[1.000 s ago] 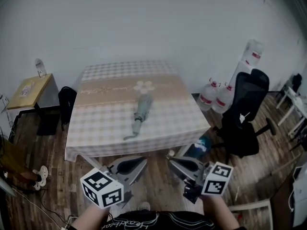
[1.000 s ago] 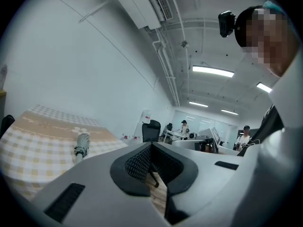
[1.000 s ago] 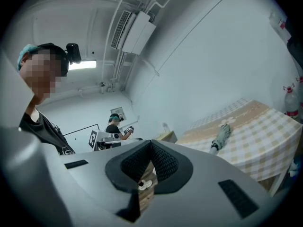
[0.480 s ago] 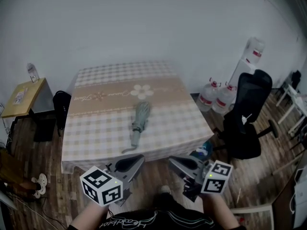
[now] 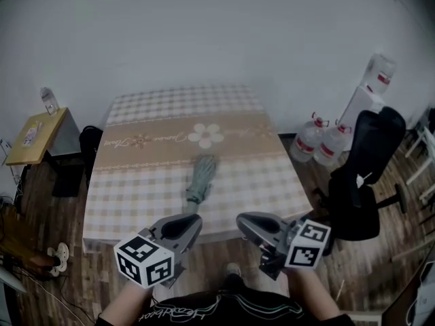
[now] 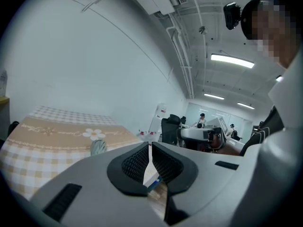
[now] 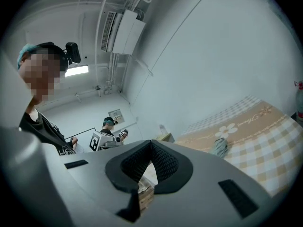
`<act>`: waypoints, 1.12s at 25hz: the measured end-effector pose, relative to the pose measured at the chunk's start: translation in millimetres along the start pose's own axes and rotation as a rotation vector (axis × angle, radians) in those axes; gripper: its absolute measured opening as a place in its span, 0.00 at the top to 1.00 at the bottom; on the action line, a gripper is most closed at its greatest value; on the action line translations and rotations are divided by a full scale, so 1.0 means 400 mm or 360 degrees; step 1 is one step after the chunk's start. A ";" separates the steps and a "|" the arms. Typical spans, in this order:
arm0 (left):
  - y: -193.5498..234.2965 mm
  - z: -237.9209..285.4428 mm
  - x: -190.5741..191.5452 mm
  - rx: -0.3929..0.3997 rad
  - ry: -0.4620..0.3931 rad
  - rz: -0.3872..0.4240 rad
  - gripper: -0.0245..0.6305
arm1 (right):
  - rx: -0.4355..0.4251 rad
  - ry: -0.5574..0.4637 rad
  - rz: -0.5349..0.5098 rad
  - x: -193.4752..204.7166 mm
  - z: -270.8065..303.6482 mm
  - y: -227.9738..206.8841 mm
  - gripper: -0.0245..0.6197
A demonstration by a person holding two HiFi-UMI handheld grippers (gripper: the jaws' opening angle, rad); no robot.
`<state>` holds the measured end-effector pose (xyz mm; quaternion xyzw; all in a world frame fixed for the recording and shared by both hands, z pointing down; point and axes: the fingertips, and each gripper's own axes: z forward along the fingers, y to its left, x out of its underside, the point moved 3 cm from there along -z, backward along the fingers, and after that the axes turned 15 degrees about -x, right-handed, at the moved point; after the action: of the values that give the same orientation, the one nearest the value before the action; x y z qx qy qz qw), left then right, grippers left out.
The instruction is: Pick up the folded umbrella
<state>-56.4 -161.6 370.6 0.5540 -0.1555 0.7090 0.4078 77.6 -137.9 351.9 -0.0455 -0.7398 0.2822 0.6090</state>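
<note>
Folded umbrella (image 5: 200,182) is not yet picked up. It is laid flat near the middle of the checked-cloth counter (image 5: 129,189), just on the near side of the flower print, with its long axis running roughly away from the person. No contact is seen, so this is judged to be the approach stage only. Left to right: a small wooden side table (image 5: 34,129) and a dark bag (image 5: 92,145) are beside the counter and not involved. The left gripper (image 5: 194,220) is held in the air by the counter's near edge, jaws closed pad to pad with nothing between them; the umbrella is seen ahead and slightly left in the left gripper view. The right gripper (image 5: 242,220) is held alongside, jaws likewise pressed together and empty, with the umbrella ahead and to the right in its own view. An office chair (image 5: 367,175) and water bottles (image 5: 323,141) at far right are not involved. Judged as left to do: one gripper to be opened, carried in over the counter, closed across the umbrella's body, then raised.
</note>
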 end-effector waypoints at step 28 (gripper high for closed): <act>0.331 0.554 0.245 -0.0710 0.0739 0.0300 0.47 | -0.0116 0.0211 0.0305 -0.078 -0.036 -0.579 0.94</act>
<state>-15.1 -352.6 565.4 0.2578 -0.2604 0.7993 0.4762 162.9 -339.3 435.4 -0.1567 -0.6999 0.3086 0.6248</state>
